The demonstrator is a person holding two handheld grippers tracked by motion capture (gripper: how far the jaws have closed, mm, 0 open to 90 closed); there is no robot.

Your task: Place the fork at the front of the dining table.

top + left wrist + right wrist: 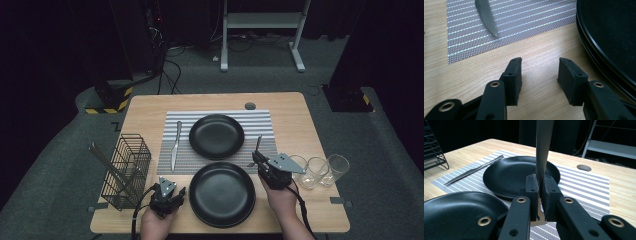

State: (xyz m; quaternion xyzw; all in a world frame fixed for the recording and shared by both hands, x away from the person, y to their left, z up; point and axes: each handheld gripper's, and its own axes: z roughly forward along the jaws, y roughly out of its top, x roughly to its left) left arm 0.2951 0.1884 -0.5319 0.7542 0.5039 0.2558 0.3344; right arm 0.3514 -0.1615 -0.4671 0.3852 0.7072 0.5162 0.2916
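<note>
One right claw (pixel 539 192) view reveals the clamped utensil (pixel 544 150).

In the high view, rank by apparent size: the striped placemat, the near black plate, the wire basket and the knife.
1. striped placemat
2. near black plate
3. wire basket
4. knife

The plate's nearness to the camera may flatter it.

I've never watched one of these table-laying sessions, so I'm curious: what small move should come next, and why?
Probably the right hand-held gripper should lower the flat metal utensil it clamps upright onto the striped grey placemat, right of the far round black plate. A steel table knife already lies to that plate's left, so the right side looks unfinished. The left hand-held gripper is open, holding nothing.
</note>
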